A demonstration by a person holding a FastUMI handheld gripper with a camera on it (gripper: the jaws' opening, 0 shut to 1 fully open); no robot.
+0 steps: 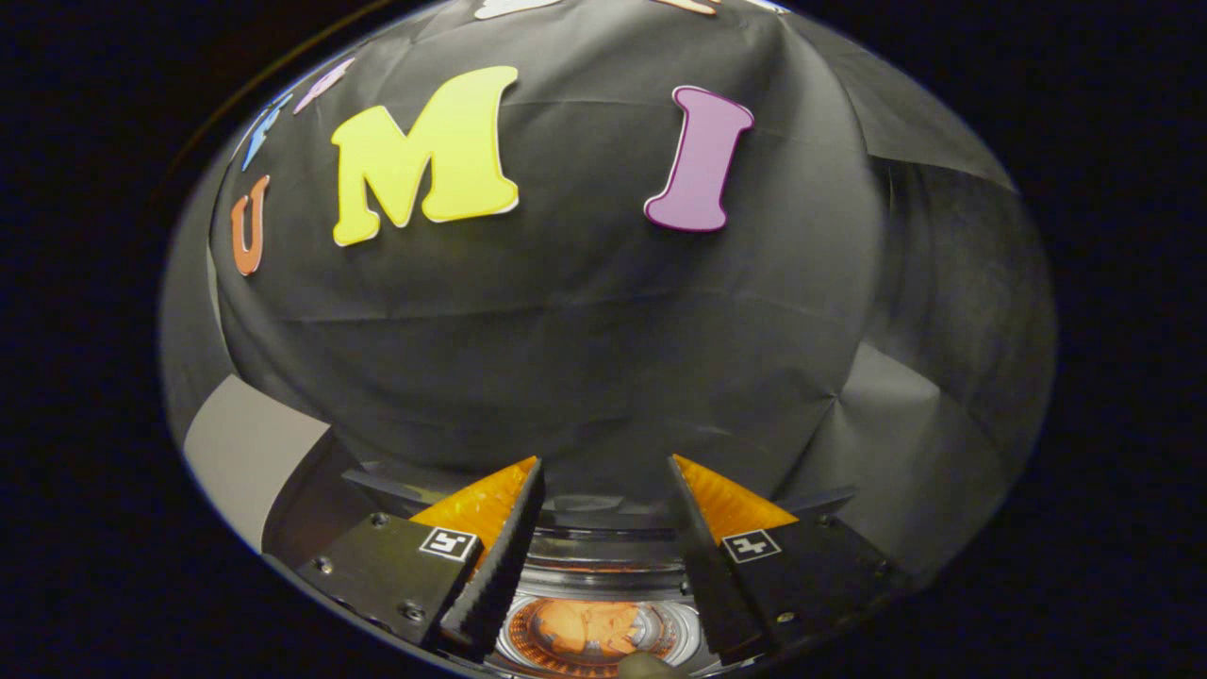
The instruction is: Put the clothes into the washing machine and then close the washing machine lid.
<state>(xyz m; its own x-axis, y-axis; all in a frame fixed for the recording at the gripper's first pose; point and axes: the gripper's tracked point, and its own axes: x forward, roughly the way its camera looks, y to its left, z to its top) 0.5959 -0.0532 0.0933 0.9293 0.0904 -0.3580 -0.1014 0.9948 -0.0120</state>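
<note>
My gripper hangs released, fingers spread wide with nothing between them. Below the gap, between the fingers, I look down into the washer drum, and orange clothes appear to lie at its bottom, so they look already loaded. Beyond the drum rises the black wall. I judge the clothes soft, light and limp, best pinched at a bunched fold if they need moving. The lid I can't make out; I expect it stiff, light and hinged, best pushed or gripped at its free edge.
</note>
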